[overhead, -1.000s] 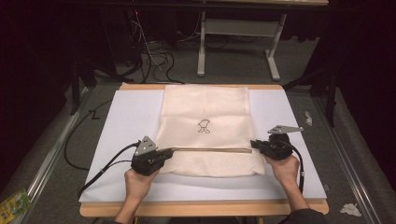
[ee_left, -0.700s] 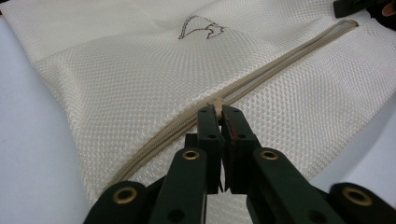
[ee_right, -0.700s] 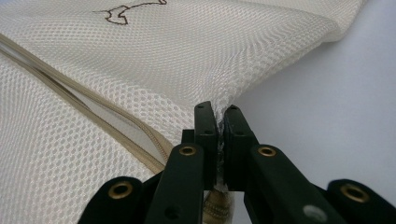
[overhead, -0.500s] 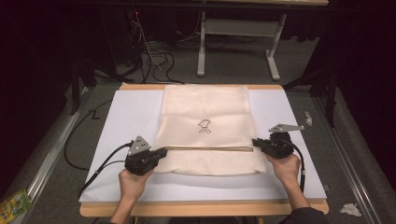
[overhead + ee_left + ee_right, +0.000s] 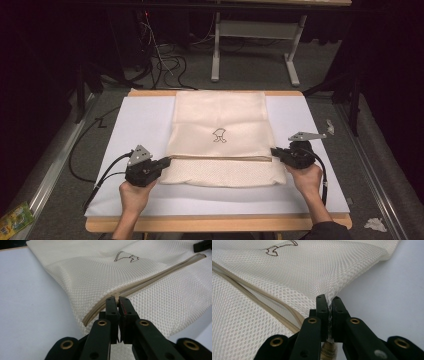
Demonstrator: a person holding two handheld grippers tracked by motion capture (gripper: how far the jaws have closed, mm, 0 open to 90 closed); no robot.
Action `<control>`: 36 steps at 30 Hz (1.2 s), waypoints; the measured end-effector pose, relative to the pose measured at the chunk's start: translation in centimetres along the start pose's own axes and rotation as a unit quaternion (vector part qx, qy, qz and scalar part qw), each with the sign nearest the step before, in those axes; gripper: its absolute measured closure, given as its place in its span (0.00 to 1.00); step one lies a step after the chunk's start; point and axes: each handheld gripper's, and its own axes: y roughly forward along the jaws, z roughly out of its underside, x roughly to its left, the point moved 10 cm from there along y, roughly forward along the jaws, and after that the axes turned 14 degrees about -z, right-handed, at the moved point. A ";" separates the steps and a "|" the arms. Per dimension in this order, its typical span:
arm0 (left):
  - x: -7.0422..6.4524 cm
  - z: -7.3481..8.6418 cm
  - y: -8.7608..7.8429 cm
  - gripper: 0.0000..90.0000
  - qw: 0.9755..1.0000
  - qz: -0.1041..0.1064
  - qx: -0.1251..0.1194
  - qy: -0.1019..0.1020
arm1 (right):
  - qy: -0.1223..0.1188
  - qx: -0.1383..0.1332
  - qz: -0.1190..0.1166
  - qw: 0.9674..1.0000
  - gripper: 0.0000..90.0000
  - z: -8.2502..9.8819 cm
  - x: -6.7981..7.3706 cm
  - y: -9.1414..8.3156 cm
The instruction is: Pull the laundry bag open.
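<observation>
A cream mesh bag [image 5: 220, 115] with a small dark logo [image 5: 219, 135] lies flat on the white board [image 5: 135, 120]. A tan zipper [image 5: 220, 158] runs across its near part. My left gripper [image 5: 167, 161] is at the zipper's left end, its jaws shut on the zipper pull [image 5: 115, 295], as the left gripper view [image 5: 117, 300] shows close up. My right gripper [image 5: 274, 151] is at the bag's right edge by the zipper's other end. In the right gripper view [image 5: 329, 298] its jaws are shut on a pinch of the mesh [image 5: 287, 277], with the zipper [image 5: 262, 302] running off to the left.
The white board rests on a wooden tabletop [image 5: 215, 223]. Cables [image 5: 165, 65] and a white table frame [image 5: 250, 45] lie on the floor beyond. A green packet [image 5: 15, 220] and crumpled paper [image 5: 375, 224] sit on the floor at the near corners.
My left gripper has moved to the left along the zipper line with the pull in its jaws. The right gripper has stayed put at the bag's right edge.
</observation>
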 end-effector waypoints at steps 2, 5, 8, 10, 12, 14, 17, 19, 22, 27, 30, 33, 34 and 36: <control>0.2 0.1 -0.1 0.97 1.000 -0.001 -0.001 -0.002 | 0.001 -0.001 0.000 1.000 0.98 -0.1 -0.1 0.0; 0.4 0.3 -0.1 0.97 1.000 -0.001 0.000 -0.004 | -0.002 -0.002 0.000 1.000 0.98 -0.2 0.0 0.0; 0.7 0.4 -0.2 0.97 1.000 -0.003 0.001 -0.009 | 0.000 -0.001 0.003 1.000 0.98 -0.2 -0.1 0.0; 1.0 0.4 -0.3 0.97 1.000 -0.003 0.000 -0.012 | 0.004 -0.002 0.004 1.000 0.98 -0.1 -0.3 0.0; 1.3 0.4 -0.5 0.97 1.000 -0.005 0.001 -0.013 | 0.004 -0.004 0.005 1.000 0.98 -0.2 -0.4 -0.1; 1.5 0.4 -0.6 0.97 1.000 -0.003 0.001 -0.019 | 0.008 -0.007 0.004 1.000 0.98 -0.2 -0.5 -0.1; 1.6 0.4 -0.6 0.97 1.000 -0.004 0.001 -0.019 | 0.007 -0.004 0.004 1.000 0.98 -0.3 -0.4 -0.1; 1.6 0.4 -0.5 0.97 1.000 -0.003 0.001 -0.020 | 0.007 -0.008 0.005 1.000 0.98 -0.5 -0.5 -0.2; 1.7 0.3 -0.5 0.97 1.000 -0.004 0.002 -0.019 | 0.010 -0.014 0.005 1.000 0.98 -1.0 -0.6 -0.5; 2.1 0.4 -0.6 0.97 1.000 -0.008 0.005 -0.019 | 0.016 -0.017 0.012 1.000 0.98 -1.3 -1.3 -0.9; 2.3 0.4 -0.5 0.97 1.000 -0.013 0.007 -0.018 | 0.017 -0.015 0.015 1.000 0.98 -1.3 -1.5 -0.8; 2.5 0.4 -0.3 0.97 1.000 -0.014 0.011 -0.021 | 0.014 -0.014 0.016 1.000 0.98 -1.3 -1.6 -0.7; 2.5 0.4 -0.3 0.97 1.000 -0.013 0.013 -0.022 | 0.014 -0.013 0.017 1.000 0.98 -1.3 -1.7 -0.6; 2.5 0.5 -0.2 0.97 1.000 -0.011 0.017 -0.022 | 0.017 -0.011 0.019 1.000 0.98 -1.2 -1.7 -0.6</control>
